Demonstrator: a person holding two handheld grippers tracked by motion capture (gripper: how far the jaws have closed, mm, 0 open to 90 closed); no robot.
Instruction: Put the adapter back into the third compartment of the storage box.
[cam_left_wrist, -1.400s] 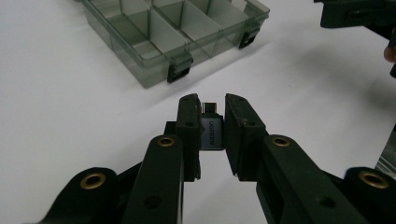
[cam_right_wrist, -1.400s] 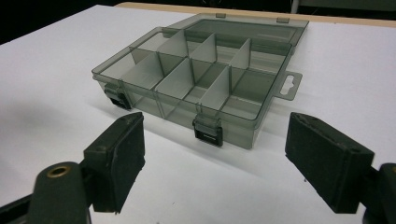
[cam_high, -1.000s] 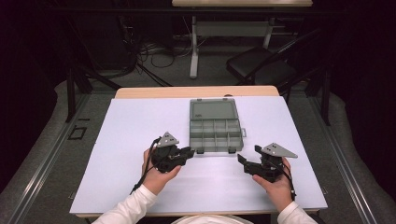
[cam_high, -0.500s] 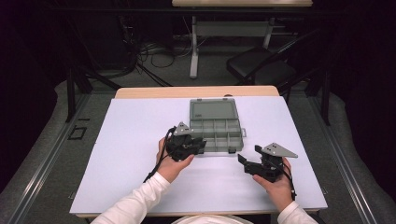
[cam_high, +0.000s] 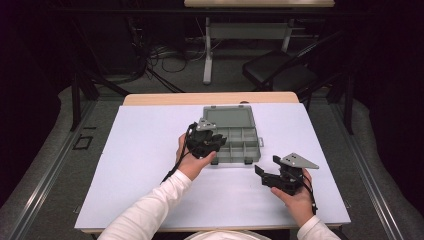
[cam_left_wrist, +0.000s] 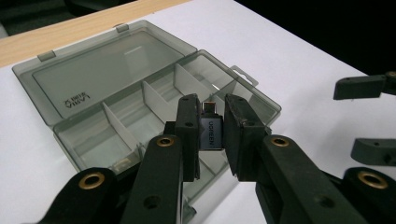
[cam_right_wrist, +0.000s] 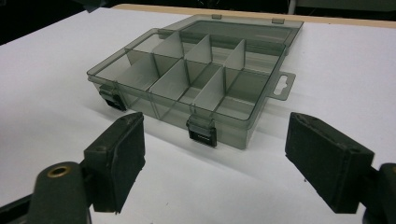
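The left claw (cam_left_wrist: 209, 135) grips a small grey adapter (cam_left_wrist: 210, 132) between its pads, pinched on its two flat sides with a metal plug end sticking up past the fingertips. The word UGREEN reads sideways on its face. In the high view this left claw (cam_high: 216, 141) hangs over the near left part of the organiser box (cam_high: 250, 145), with the person's hand behind it.

Just beyond the left claw's fingertips lies the box (cam_left_wrist: 93, 140), a smoky translucent plastic case with its lid (cam_left_wrist: 107, 70) thrown fully back flat on the tabletop (cam_left_wrist: 280, 51). The tray is split by pale dividers into two rows of compartments. Every compartment that can be seen holds nothing; the ones directly under the claw are partly hidden by its jaws. The adapter sits above the row nearest the claw, apart from the tray floor.

The right claw (cam_right_wrist: 215, 163) stands wide open with nothing between its pads, low over the white tabletop (cam_right_wrist: 46, 70). Ahead of it, near but not touching, is the front wall of the box (cam_right_wrist: 154, 102) with two dark latches (cam_right_wrist: 201, 131) hanging down, and a hang tab on the side to the claw's right. From here the compartments also look bare. In the high view the right claw (cam_high: 266, 170) rests off the box's near right corner, well apart from the left claw.
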